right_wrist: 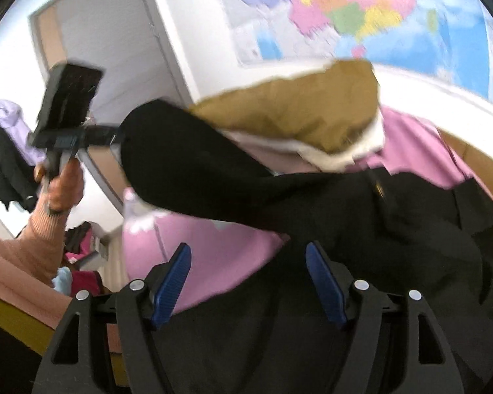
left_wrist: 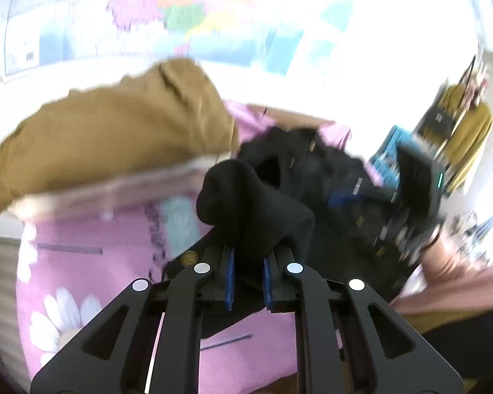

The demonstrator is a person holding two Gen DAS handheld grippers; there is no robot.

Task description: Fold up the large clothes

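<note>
A large black garment [left_wrist: 312, 177] lies on a pink flowered bedsheet [left_wrist: 92, 262]. My left gripper [left_wrist: 248, 275] is shut on a bunched end of it, a sleeve, and holds it lifted. In the right wrist view the black sleeve [right_wrist: 187, 164] stretches up to the left gripper [right_wrist: 115, 138], held in a hand at the left. My right gripper [right_wrist: 248, 279] is open and empty, its blue pads [right_wrist: 172, 279] above the garment's body [right_wrist: 378, 246]. The right gripper also shows blurred in the left wrist view [left_wrist: 361, 193].
A mustard-brown pillow [left_wrist: 115, 131] lies at the head of the bed, also in the right wrist view [right_wrist: 295, 105]. A coloured wall map [right_wrist: 345, 6] hangs behind. A door [right_wrist: 115, 32] and hanging clothes [right_wrist: 6, 151] are at the left.
</note>
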